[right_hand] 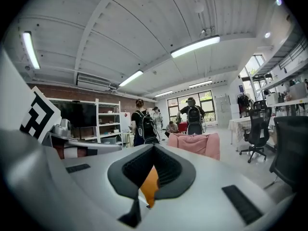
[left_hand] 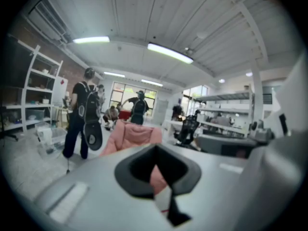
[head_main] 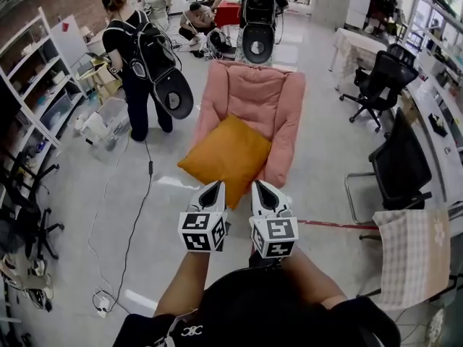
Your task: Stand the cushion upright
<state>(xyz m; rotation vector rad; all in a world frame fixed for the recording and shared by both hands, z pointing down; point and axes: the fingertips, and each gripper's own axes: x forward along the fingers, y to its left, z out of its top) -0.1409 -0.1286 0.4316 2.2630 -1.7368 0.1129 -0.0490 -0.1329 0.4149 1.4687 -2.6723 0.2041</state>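
"Orange square fabric cushion [head_main: 226, 157]: where is it pictured?" (Desk)

"It is seen laid slantwise across the front of a pink padded floor chair [head_main: 253, 85], one corner pointed towards the camera; it is not stood upright." (Photographer)

"And the left gripper [head_main: 213, 188] and the right gripper [head_main: 260, 186]?" (Desk)

"They are held side by side just before the cushion's near corner; whether it is touched cannot be told. Both pairs of jaws are pressed together, with nothing caught between them. Behind the chair, people with black backpacks [head_main: 148, 53] are pictured on the pale floor [head_main: 325, 143], with black office chairs [head_main: 380, 82] at the right." (Photographer)
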